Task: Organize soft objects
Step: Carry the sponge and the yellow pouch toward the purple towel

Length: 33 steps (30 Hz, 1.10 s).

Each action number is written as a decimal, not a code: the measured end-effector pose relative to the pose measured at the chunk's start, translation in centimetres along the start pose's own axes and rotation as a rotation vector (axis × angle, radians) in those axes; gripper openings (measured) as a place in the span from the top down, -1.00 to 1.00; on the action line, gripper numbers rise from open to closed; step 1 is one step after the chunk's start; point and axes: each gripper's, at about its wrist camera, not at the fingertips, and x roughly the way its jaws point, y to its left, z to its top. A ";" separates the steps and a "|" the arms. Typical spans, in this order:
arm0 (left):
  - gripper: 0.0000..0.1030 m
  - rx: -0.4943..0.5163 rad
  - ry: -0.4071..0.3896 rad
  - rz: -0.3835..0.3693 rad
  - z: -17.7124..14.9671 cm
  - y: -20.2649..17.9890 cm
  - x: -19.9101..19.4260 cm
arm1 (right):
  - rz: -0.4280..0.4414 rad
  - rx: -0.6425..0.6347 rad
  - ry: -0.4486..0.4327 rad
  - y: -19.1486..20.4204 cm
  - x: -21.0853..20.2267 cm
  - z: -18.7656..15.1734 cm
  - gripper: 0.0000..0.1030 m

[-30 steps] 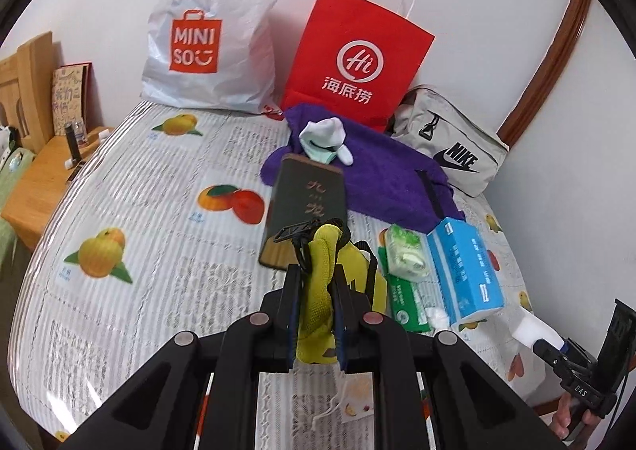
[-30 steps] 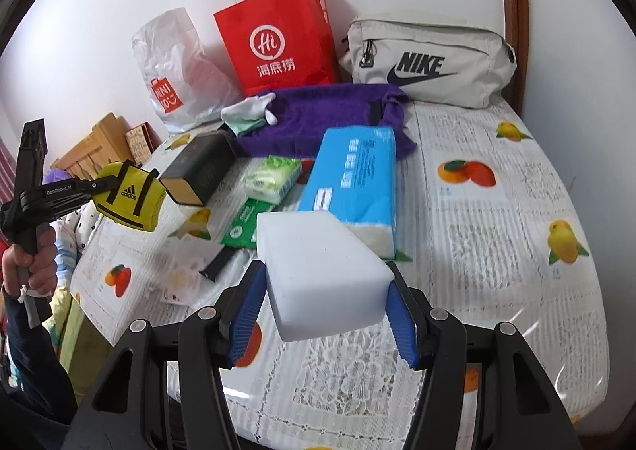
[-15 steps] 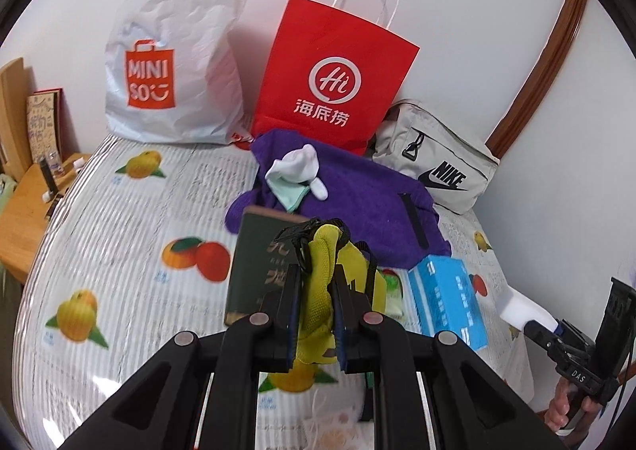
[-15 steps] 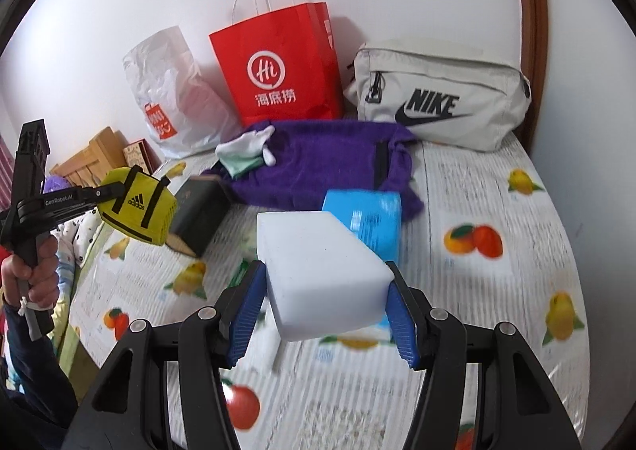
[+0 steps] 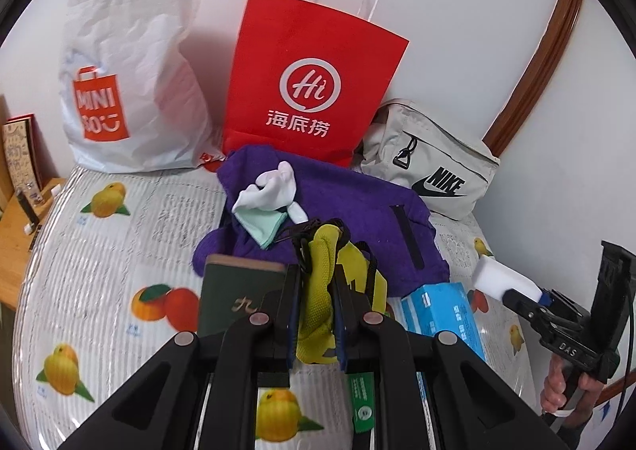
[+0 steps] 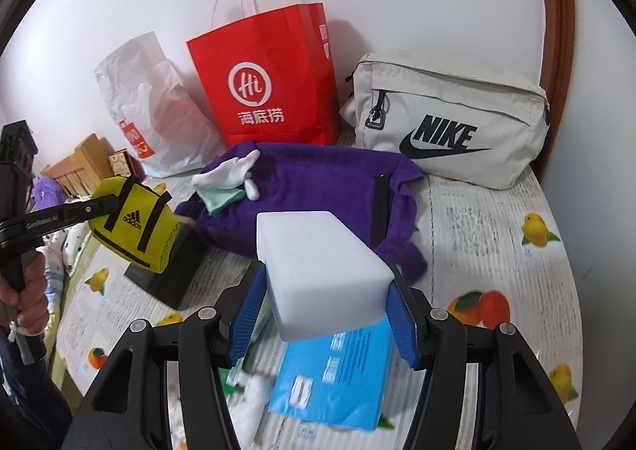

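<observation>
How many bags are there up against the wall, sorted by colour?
White plastic bag: 1
Red paper bag: 1
Grey Nike bag: 1
Total: 3

Yellow pouch (image 6: 135, 229): mesh fabric, black straps, black logo; crumpled, pinched off bed, hanging above dark box.
White sponge block (image 6: 322, 271): rectangular, clean; clamped by its sides, raised above blue tissue pack (image 6: 338, 370).
Purple garment (image 5: 349, 211): spread flat on bed before red bag, black zip strip showing.
White and mint cloth (image 5: 266, 197): bunched on garment, possibly socks.
</observation>
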 end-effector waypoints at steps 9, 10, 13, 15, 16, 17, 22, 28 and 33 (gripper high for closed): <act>0.73 0.008 0.024 -0.017 3.0 0.3 3.6 | -0.023 0.005 0.016 -0.5 3.6 2.9 -0.12; 0.73 0.010 0.024 -0.017 3.3 0.3 3.8 | -0.033 0.001 0.022 -0.5 4.1 3.3 -0.12; 0.73 0.007 0.027 -0.015 4.4 0.5 4.7 | -0.048 0.005 0.033 -0.8 5.4 4.0 -0.12; 0.73 0.008 0.029 -0.017 5.0 0.6 5.4 | -0.041 0.012 0.040 -1.0 6.4 4.7 -0.12; 0.73 0.009 0.032 -0.017 5.2 0.7 5.7 | -0.040 0.012 0.040 -1.0 6.7 4.9 -0.12; 0.73 0.011 0.036 -0.017 5.6 0.7 6.2 | -0.040 0.013 0.042 -1.0 7.2 5.3 -0.12; 0.73 0.019 0.070 -0.027 6.6 0.7 8.5 | -0.046 0.011 0.063 -1.2 9.6 6.8 -0.12; 0.73 0.011 0.128 -0.039 6.9 0.8 11.7 | -0.050 0.018 0.096 -1.9 12.4 8.0 -0.12; 0.73 -0.002 0.167 -0.045 6.8 0.9 13.9 | -0.056 0.016 0.136 -2.4 14.8 8.3 -0.12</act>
